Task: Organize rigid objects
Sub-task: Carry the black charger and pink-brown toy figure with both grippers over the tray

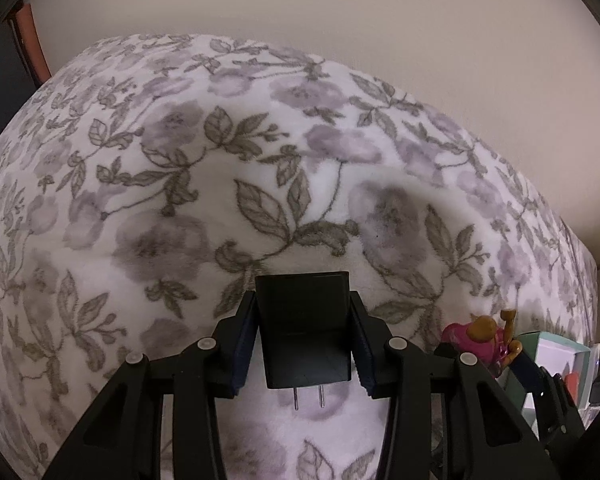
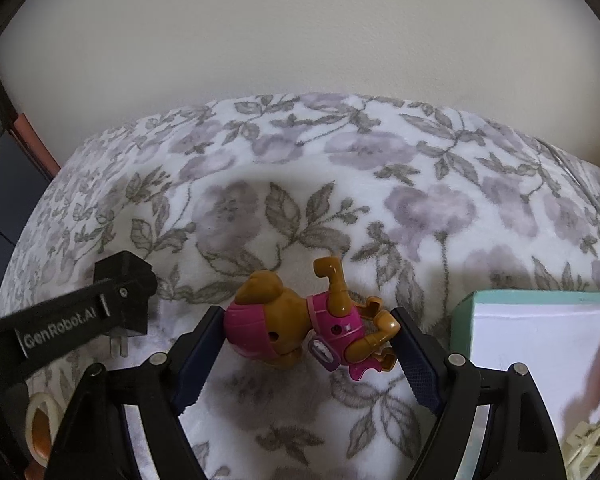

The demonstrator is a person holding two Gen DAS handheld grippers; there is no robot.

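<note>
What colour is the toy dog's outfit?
Bright pink, on a tan-brown toy dog; it shows best in the right wrist view.

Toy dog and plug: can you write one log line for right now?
left gripper: holds plug | right gripper: around toy dog | box: right, open

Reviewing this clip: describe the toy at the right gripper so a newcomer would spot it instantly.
On the floral blanket, look left of the teal box. Between the right gripper's fingers lies a toy dog: brown plastic, pink outfit, on its side. The only other held thing is a black plug, in the left gripper.
</note>
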